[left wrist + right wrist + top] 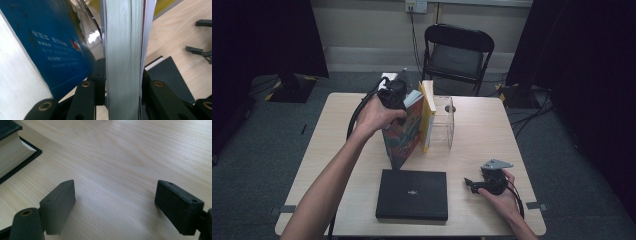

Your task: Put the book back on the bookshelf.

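Observation:
A book with a colourful cover [404, 132] stands tilted on its edge at the middle of the table. My left gripper [403, 102] is at its top edge, and in the left gripper view it [122, 72] is shut on the book's page block [122, 37]. A blue cover with white print [57, 50] lies to the left of the jaws. A yellow book [428, 117] stands upright just right of it, against a clear stand [446, 122]. A black book [413, 194] lies flat near the front edge. My right gripper [470, 185] [115, 202] rests open over bare wood, right of the black book [10, 157].
The light wooden table [482, 135] has bare room on its right and left sides. A black folding chair [457, 52] stands behind the far edge. Dark curtains hang on both sides, and cables run on the floor at the back right.

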Demonstrator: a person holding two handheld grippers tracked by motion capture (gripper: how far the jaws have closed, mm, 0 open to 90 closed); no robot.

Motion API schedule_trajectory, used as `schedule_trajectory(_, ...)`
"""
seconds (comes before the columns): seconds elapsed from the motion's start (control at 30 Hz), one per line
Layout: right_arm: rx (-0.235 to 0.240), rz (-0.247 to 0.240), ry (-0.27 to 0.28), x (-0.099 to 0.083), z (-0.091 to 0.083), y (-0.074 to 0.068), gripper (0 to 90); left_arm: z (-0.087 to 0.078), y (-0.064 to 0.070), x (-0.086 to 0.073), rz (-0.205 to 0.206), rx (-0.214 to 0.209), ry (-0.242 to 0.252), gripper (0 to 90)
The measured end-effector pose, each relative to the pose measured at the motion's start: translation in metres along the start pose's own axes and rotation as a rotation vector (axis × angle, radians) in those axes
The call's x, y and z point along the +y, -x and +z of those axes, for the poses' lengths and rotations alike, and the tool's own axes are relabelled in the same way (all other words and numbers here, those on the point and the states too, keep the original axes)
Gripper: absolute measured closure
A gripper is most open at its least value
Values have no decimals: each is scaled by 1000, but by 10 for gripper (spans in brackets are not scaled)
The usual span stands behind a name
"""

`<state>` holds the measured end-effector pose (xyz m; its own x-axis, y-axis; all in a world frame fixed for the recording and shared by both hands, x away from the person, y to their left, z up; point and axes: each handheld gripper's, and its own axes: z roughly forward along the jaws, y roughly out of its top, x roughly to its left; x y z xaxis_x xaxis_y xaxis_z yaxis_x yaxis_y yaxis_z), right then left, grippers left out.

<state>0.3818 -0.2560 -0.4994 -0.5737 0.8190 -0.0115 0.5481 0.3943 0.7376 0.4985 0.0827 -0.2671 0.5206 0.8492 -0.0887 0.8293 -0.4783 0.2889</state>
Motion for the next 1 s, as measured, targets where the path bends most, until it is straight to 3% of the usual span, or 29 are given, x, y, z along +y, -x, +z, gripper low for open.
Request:
schedule_trajectory(0.2, 0, 1, -1, 0, 0, 0, 166, 0, 1, 3, 10, 28, -8, 733)
schedule_trajectory(0.7, 1, 2, 0, 0, 0, 0, 166, -3, 5, 18, -4, 43, -7, 741)
schedule_trajectory(1.0, 3, 1, 0, 1, 1, 0, 166, -4, 0, 32, -62, 32, 10, 741)
